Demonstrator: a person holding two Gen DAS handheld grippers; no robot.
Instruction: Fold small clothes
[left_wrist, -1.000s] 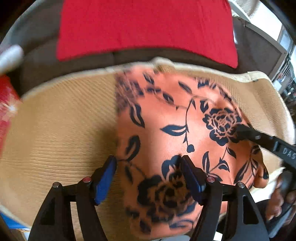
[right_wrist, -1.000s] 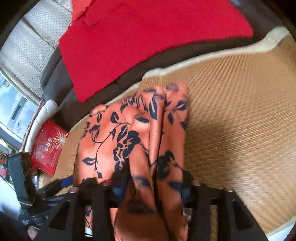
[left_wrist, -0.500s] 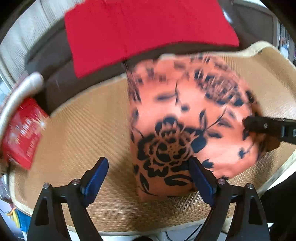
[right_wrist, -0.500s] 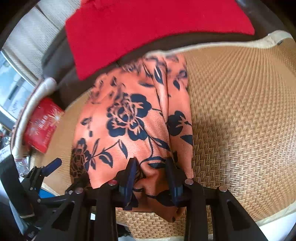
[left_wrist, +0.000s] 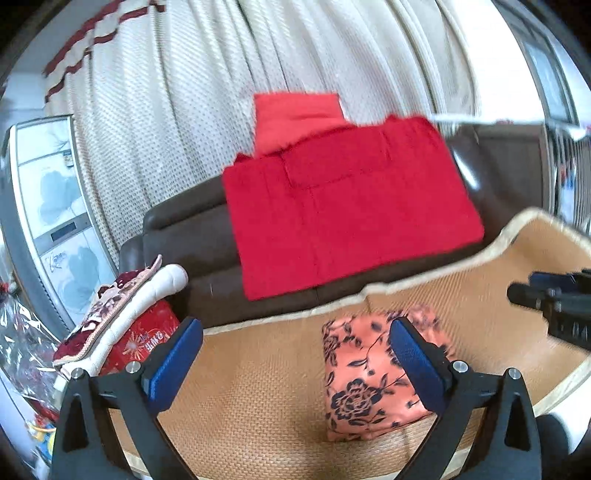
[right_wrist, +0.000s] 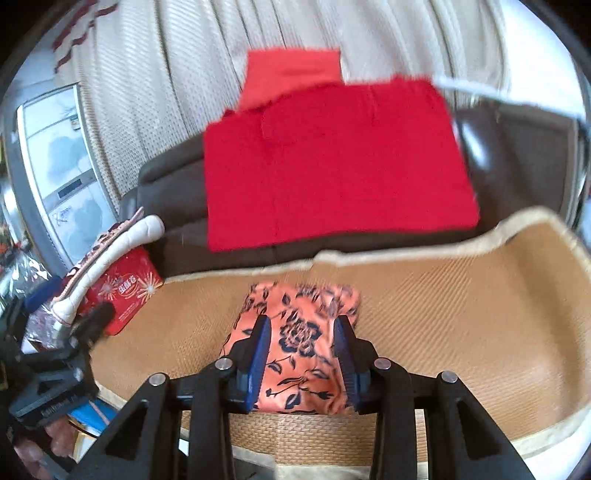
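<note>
— Both of my grippers are pulling up and back from where they were a second ago: then the right gripper (right_wrist: 302, 354) was pinching a bunched edge of the floral garment (right_wrist: 295, 339), and now I am seeing the cloth lying folded on the woven mat (right_wrist: 443, 314), well below the fingers.

— What is each camera giving you that the other is not?

— My left wrist view is showing the folded garment (left_wrist: 365, 376) as a compact orange block with dark blue roses, its near edge squared off, and the tip of the right gripper (left_wrist: 550, 306) is hanging at the right edge, apart from the cloth. My right wrist view is showing the left gripper (right_wrist: 55, 365) low at the left, with part of a hand under it, just beside a red tin (right_wrist: 125, 288) and a rolled quilt (right_wrist: 110, 240).

— And the jaws?

— My left gripper (left_wrist: 295, 363) is spreading to its widest, nothing between its blue pads. The right one is opening too, about half apart; the garment is showing through the gap, but the pads are not pressing it.

— Behind it?

— A red blanket (left_wrist: 343, 221) is draping over the brown sofa (left_wrist: 184, 229), with a curtain (left_wrist: 221, 92) beyond.
</note>
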